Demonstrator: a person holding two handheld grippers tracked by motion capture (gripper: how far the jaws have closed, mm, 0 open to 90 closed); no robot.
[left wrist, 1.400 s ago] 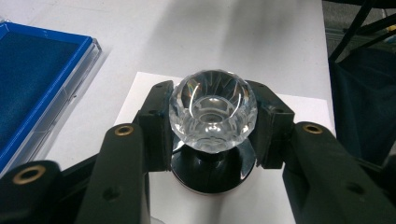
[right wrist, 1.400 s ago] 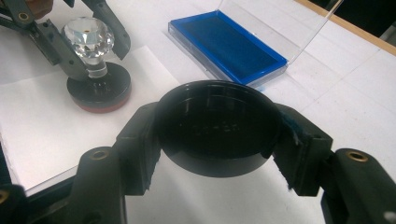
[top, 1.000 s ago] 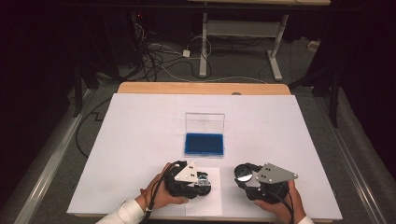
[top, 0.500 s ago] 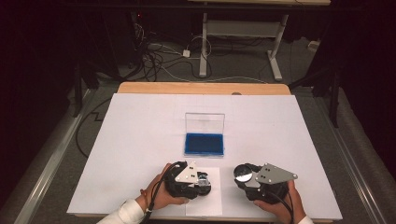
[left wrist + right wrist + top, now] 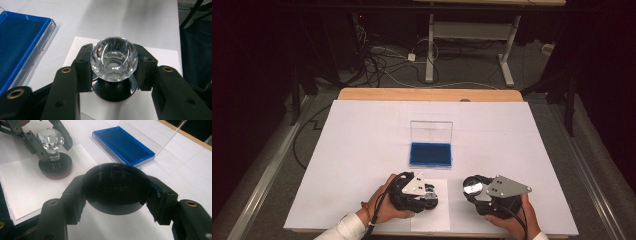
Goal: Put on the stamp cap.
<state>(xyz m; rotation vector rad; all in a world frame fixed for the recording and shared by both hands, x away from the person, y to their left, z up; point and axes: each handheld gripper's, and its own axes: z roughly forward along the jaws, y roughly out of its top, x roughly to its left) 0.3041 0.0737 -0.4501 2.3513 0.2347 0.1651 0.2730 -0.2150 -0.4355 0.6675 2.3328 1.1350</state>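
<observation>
1. My left tongs are clamped on the faceted crystal knob of a stamp. Its round black base sits flat on a sheet of white paper near my edge of the table.

2. My right tongs are closed around the stamp's black cap, a shallow round dish, and hold it off the table just to the right of the paper.

3. The open ink pad lies straight ahead of both hands, farther from me. Its blue pad faces up and its clear lid stands upright along the far side. Seen from above, the pad's long axis runs left to right across the table.

4. The relation that matters: the stamp stands upright, stem vertical, and the ink pad is forward and slightly to the right of my left tongs. My left hand carries the stamp, so it is the one to make that trip.

5. A reddish rim shows at the foot of the base where it meets the paper. I cannot tell whether a print is under it.

6. I judge the next move is either a lift straight up off the paper or a short carry forward to the blue pad, keeping the stem vertical so the face lands flat.
</observation>
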